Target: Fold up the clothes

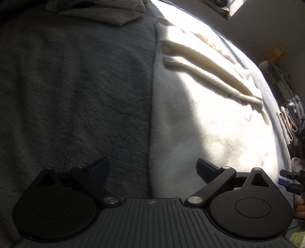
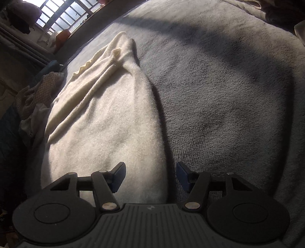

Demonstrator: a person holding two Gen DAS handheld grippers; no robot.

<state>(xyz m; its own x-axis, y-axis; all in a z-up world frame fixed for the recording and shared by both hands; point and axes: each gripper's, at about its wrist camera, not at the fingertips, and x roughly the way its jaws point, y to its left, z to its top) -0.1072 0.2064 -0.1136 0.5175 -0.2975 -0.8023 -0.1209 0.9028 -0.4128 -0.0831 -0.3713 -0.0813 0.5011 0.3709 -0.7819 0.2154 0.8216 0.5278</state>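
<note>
My left tool (image 1: 153, 169) hangs released, its blue pads spread wide with nothing between them, straddling the straight edge where the cream fleece garment (image 1: 209, 118) meets the grey blanket (image 1: 76, 95). My right tool (image 2: 150, 176) is also released: its pads stand apart, narrower than the left's, and grip nothing, poised over the near edge of the same cream fleece garment (image 2: 106, 124).

The garment lies spread flat on the grey blanket (image 2: 228, 95), which covers a bed. Two long raised ridges run across its upper part, and sunlight falls brightly on its far half in the left view. In that view a pile of pale clothes (image 1: 106, 11) sits at the blanket's far end, well apart from the garment. In the right view, a barred window (image 2: 63, 15) shows beyond the bed, and crumpled fabrics (image 2: 38, 91) lie off its side.
</note>
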